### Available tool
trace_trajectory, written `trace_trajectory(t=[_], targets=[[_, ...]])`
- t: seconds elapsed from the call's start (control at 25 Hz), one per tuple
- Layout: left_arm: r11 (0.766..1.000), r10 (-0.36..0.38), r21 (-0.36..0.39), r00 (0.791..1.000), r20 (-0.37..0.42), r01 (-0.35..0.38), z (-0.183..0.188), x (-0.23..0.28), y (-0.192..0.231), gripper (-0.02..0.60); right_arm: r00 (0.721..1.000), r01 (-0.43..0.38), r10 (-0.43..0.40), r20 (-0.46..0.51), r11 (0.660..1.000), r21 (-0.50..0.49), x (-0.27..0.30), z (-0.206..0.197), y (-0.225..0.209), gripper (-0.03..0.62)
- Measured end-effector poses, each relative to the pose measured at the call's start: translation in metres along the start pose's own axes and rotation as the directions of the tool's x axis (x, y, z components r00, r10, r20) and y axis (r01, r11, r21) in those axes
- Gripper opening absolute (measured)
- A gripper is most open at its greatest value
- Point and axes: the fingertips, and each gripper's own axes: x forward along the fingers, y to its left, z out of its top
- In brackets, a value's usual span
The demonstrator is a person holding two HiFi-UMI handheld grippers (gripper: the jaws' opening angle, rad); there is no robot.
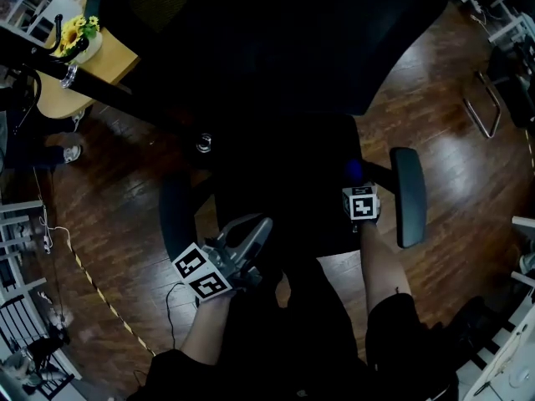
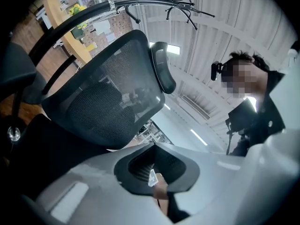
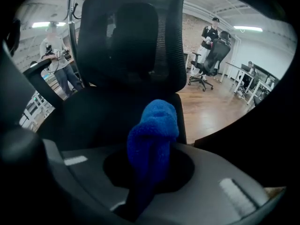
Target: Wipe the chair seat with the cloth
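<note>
The right claw (image 3: 151, 165) is clamped on a thick blue cloth of fluffy, towel-like fabric (image 3: 154, 125). The cloth stands out from between the two grey plastic jaws as a long bundle. Its long axis runs along the jaws and it points forward, away from the claw, toward the chair back. The free end is rounded and folded over a little to one side, and the lower part goes dark in the hollow between the jaws.

Just ahead of and below this claw lies the black padded chair seat (image 3: 101, 121), which has a matte, smooth surface. Beyond the cloth rises the tall black backrest (image 3: 131, 41), with a ribbed edge along its right side. In the head view the right claw (image 1: 353, 178) is over the right part of the seat, with the long, narrow grey armrest pad (image 1: 408, 195) just to the right of it. Whether the cloth touches the seat, I cannot tell.

The left claw (image 2: 155, 146) has its grey jaws together and there is nothing between them. In the head view it (image 1: 259, 228) sits at the front left corner of the seat and points toward the chair. Ahead of it, its own view shows the backrest as fine, half-transparent black mesh, with a curved padded headrest (image 2: 161, 74) at the top.

Under the chair is a glossy brown wooden plank floor (image 1: 125, 215). Far from both claws, past the left one, stands a round light wooden table (image 1: 113, 63) with yellow sunflowers (image 1: 75, 33) on it.
</note>
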Motion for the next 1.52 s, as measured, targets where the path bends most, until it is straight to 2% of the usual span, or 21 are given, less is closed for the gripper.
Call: trace_trajectory(t=[0.16, 0.24, 0.36, 0.48, 0.6, 0.76, 0.84, 0.88, 1.04, 1.12, 1.24, 1.52], targets=[[1.0, 0.024, 0.007, 0.999, 0.025, -0.024, 0.004, -0.014, 0.001, 0.002, 0.999, 0.022, -0.023, 0.039, 0.999, 0.036, -0.004, 0.007, 0.007, 0.037], [0.999, 0.049, 0.01, 0.998, 0.047, -0.049, 0.008, -0.024, 0.005, 0.002, 0.997, -0.002, 0.002, 0.072, 1.0, 0.005, 0.0, 0.015, 0.03, 0.037], [0.997, 0.08, 0.011, 0.993, 0.091, -0.081, 0.014, -0.04, 0.009, 0.002, 0.991, -0.105, 0.106, 0.077, 0.994, -0.016, 0.013, 0.02, 0.088, 0.037], [0.993, 0.111, 0.013, 0.985, 0.135, -0.114, 0.022, -0.062, 0.008, 0.002, 0.972, -0.226, 0.227, 0.062, 0.974, -0.031, 0.025, 0.023, 0.163, 0.037], [0.984, 0.17, 0.007, 0.964, 0.205, -0.175, 0.031, -0.084, 0.013, 0.002, 0.931, -0.361, 0.364, 0.032, 0.93, -0.077, 0.028, 0.033, 0.244, 0.037], [0.975, 0.215, -0.008, 0.937, 0.276, -0.222, 0.036, -0.11, 0.017, 0.002, 0.854, -0.516, 0.52, -0.01, 0.845, -0.141, 0.023, 0.026, 0.341, 0.037], [0.972, 0.231, -0.018, 0.926, 0.299, -0.236, 0.035, -0.123, 0.016, 0.002, 0.816, -0.575, 0.577, -0.039, 0.801, -0.168, 0.017, 0.017, 0.378, 0.037], [0.97, 0.237, -0.024, 0.922, 0.306, -0.242, 0.034, -0.13, 0.016, 0.002, 0.809, -0.583, 0.585, -0.047, 0.793, -0.176, 0.016, 0.012, 0.389, 0.037], [0.966, 0.254, -0.034, 0.912, 0.321, -0.256, 0.034, -0.146, 0.018, 0.002, 0.807, -0.585, 0.59, -0.041, 0.785, -0.204, 0.016, 0.008, 0.396, 0.037], [0.968, 0.245, -0.028, 0.915, 0.322, -0.249, 0.036, -0.146, 0.016, 0.002, 0.812, -0.576, 0.582, -0.043, 0.788, -0.218, 0.016, 0.008, 0.388, 0.037], [0.974, 0.22, -0.014, 0.928, 0.3, -0.226, 0.036, -0.134, 0.013, 0.002, 0.84, -0.538, 0.541, -0.033, 0.824, -0.176, 0.02, 0.001, 0.351, 0.037], [0.989, 0.144, 0.01, 0.97, 0.198, -0.148, 0.025, -0.094, 0.009, 0.002, 0.944, -0.33, 0.331, 0.005, 0.943, -0.036, 0.014, -0.029, 0.2, 0.037]])
